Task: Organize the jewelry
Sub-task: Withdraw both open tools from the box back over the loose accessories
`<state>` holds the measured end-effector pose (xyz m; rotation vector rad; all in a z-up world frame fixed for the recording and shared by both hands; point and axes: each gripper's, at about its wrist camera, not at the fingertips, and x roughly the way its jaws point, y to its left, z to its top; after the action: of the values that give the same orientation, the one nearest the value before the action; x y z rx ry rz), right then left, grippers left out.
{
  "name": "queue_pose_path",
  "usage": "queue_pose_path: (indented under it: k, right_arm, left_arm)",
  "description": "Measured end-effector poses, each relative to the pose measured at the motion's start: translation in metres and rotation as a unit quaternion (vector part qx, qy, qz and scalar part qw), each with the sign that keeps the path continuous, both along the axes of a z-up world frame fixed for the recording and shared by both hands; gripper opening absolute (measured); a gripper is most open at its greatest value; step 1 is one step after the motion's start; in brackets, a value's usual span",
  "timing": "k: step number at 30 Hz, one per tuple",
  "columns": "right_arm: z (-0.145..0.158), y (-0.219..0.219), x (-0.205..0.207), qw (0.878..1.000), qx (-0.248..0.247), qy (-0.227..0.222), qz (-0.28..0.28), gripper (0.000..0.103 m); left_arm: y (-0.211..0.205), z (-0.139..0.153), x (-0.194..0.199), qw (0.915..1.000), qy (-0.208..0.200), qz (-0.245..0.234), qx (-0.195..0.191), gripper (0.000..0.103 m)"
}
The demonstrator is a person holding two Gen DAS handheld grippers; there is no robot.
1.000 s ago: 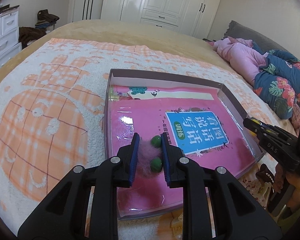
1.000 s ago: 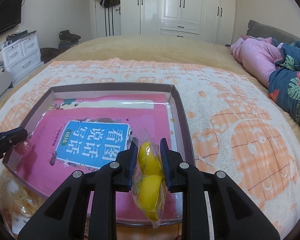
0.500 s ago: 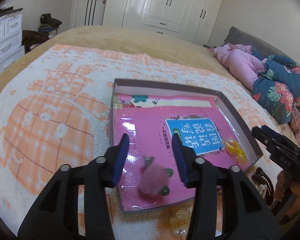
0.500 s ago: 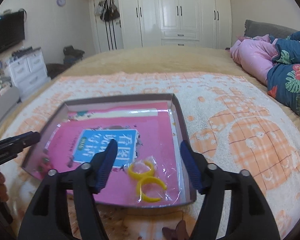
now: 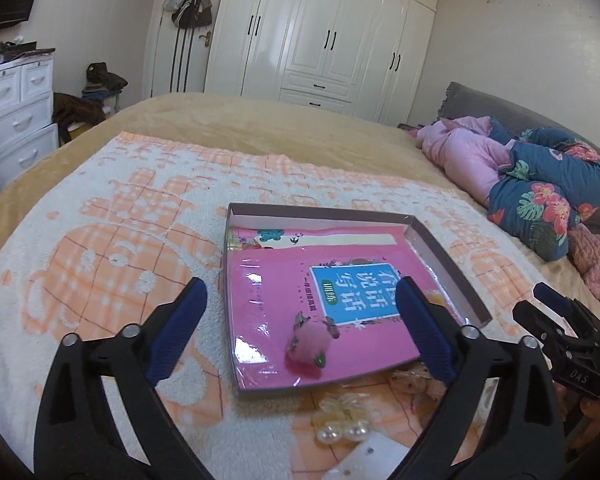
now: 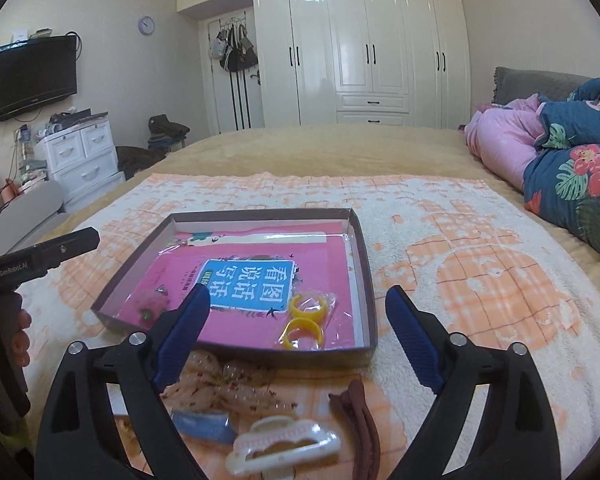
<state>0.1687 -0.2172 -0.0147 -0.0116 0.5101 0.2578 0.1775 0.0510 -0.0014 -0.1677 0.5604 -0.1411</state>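
Note:
A shallow brown tray [image 5: 320,215] [image 6: 364,256] lined with a pink book lies on the towel. A fluffy pink hair piece with green beads [image 5: 309,345] [image 6: 150,306] rests in the tray's near corner. My left gripper [image 5: 300,324] hangs above and short of it, jaws still opening, nothing between them. A clear bag of two yellow rings [image 6: 304,318] lies in the tray's near right corner. My right gripper [image 6: 298,334] is also opening, empty, drawn back from the bag. Each gripper shows at the other view's edge.
Loose pieces lie on the orange-and-white towel [image 5: 112,248] in front of the tray: pearl beads [image 5: 342,434], a white hair claw [image 6: 284,446], a brown hair tie [image 6: 360,420], a blue item [image 6: 202,422], clear clips [image 6: 224,372]. Bedding [image 6: 572,160] is piled at right.
Both grippers opened wide and let go: the pink hair piece and the bag of yellow rings now lie in the tray. Both grippers pulled back and up from the tray.

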Motion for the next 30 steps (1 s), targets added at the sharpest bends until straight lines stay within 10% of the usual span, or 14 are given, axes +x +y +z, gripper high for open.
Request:
queue_pose_path:
  k: [30]
  right_arm:
    - [-0.015,-0.008,-0.073,0.999,-0.018,0.022,0.043,0.092]
  left_arm:
    - [0.004,-0.002,-0.072,0.9999,0.012,0.010,0.003,0.087]
